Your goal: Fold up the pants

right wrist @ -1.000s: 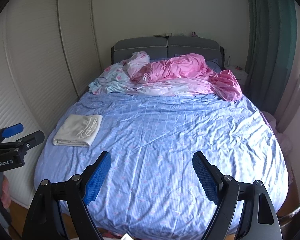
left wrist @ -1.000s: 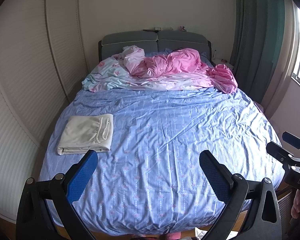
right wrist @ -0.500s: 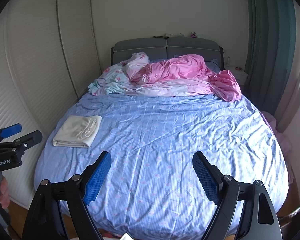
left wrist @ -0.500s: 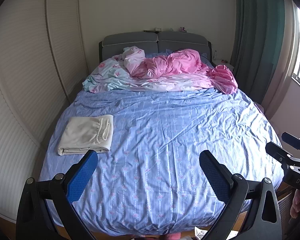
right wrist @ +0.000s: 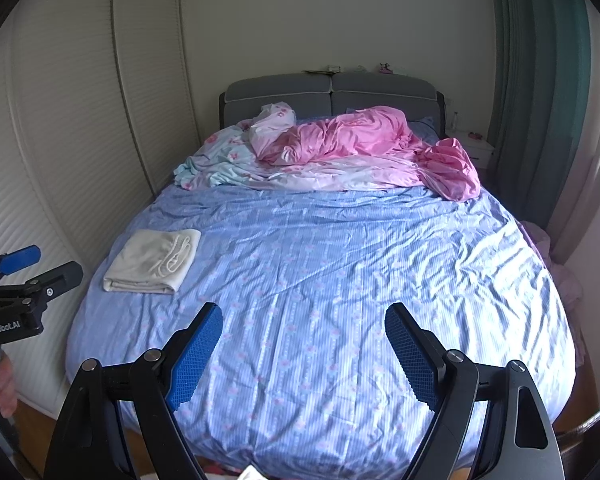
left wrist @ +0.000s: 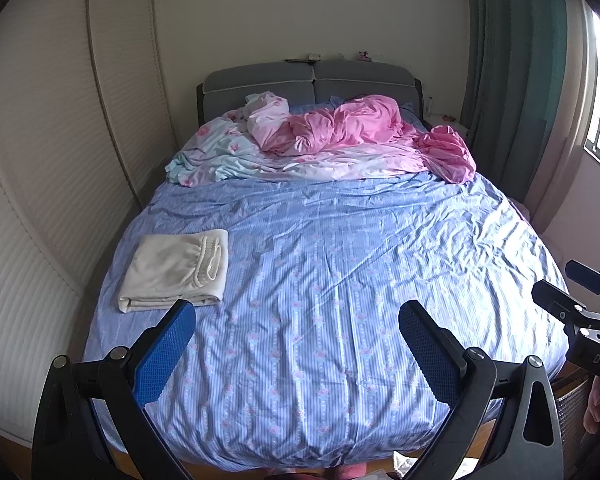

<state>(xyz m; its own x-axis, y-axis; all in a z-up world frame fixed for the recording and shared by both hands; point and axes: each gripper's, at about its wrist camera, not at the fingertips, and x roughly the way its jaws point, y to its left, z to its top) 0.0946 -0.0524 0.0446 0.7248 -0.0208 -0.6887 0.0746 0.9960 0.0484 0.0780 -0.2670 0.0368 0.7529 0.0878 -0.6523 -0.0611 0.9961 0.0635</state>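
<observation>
In the left wrist view, the left gripper stood wide open and empty; the folded pants lay on the bed's near left. In the right wrist view, the right gripper gaped empty too. The pants looked soft, light and limp, best pinched at the waistband.

"GenRobot.AI" is read in white on the black body of the left gripper, right wrist view | "DAS" is read, cut off, on the right gripper, left wrist view
</observation>
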